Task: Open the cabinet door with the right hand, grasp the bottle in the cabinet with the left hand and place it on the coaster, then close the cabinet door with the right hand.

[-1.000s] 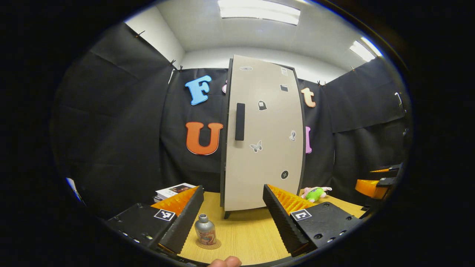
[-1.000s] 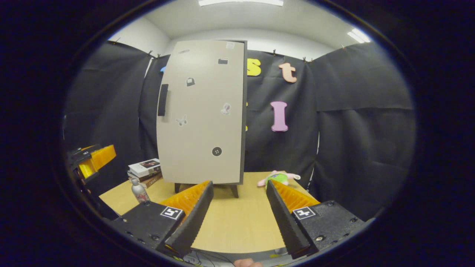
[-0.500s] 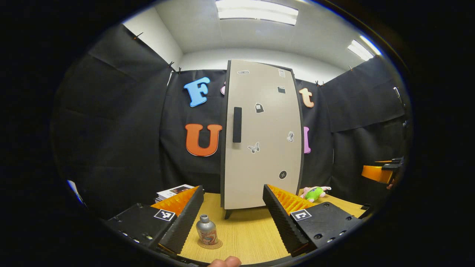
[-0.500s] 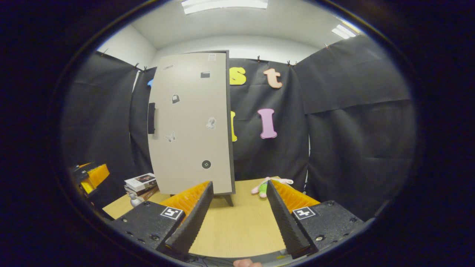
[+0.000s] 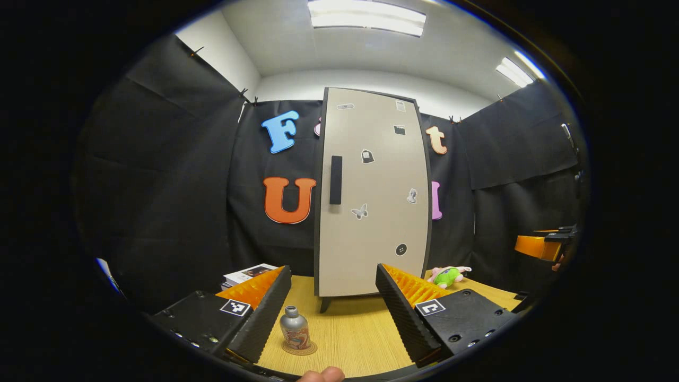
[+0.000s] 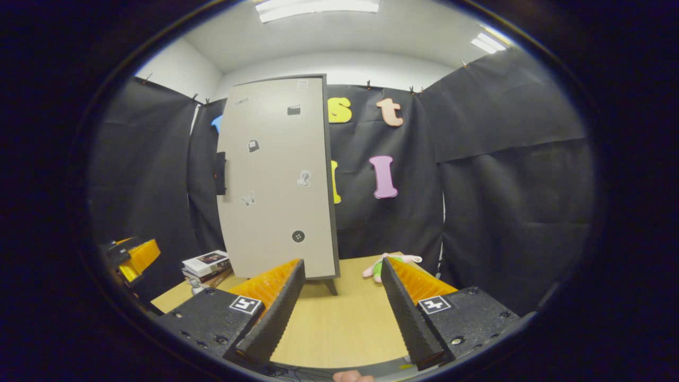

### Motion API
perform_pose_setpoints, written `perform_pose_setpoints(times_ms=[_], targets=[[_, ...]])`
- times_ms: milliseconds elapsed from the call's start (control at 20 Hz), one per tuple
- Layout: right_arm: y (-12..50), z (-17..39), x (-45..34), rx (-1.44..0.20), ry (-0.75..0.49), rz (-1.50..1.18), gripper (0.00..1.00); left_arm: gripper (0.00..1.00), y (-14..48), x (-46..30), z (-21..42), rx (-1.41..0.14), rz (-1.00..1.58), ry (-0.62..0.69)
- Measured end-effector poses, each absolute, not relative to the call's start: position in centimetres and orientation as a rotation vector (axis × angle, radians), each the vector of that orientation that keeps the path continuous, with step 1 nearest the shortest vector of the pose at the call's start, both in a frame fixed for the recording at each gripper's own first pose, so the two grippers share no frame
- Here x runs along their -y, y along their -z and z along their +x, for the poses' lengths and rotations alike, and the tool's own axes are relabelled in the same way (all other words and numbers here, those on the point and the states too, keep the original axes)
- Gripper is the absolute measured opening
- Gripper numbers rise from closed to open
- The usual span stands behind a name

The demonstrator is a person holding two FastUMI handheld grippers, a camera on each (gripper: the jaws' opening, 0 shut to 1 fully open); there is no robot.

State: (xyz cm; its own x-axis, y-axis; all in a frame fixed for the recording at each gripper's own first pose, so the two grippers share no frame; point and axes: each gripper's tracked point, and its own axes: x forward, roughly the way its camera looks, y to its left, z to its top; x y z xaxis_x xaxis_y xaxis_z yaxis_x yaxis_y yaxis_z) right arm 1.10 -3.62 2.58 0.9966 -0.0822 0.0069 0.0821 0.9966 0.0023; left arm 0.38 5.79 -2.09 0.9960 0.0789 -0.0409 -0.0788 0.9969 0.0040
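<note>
Your left gripper (image 5: 333,310) is spread wide with nothing between its ribbed, wedge-shaped fingers (image 5: 263,310), hovering low over the table (image 5: 350,339), whose top is pale wood grain. Just beside its left finger stands the bottle (image 5: 294,329): squat, metallic, rounded at the shoulder, with a short neck and a printed band around the body. It sits upright on the coaster (image 5: 299,348), a thin round disc that shows as a rim around the bottle's base.

Behind it the cabinet (image 5: 371,196) stands on short dark legs. Its door (image 5: 379,223) is a smooth, flat beige panel with a dark edge, shut flush against the frame, dotted with small stickers. The handle (image 5: 336,180) is a narrow, upright black bar near the door's left edge.

Your right gripper (image 6: 342,307) is likewise open and empty, its fingers (image 6: 403,307) apart over bare table, well short of the cabinet. In the left gripper view it shows far off at the right edge.

A stack of books (image 6: 208,262) lies left of the cabinet, and a soft plush toy (image 5: 450,276) lies on the table to its right.
</note>
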Motion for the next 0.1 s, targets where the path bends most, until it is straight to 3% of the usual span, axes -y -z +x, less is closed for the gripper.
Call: perform_pose_setpoints(times_ms=[100], targets=[[-2.60,1.13,3.59,0.005,0.081,0.006,0.93,0.97,2.14,-5.75,0.47,-0.038,0.002,-0.077]])
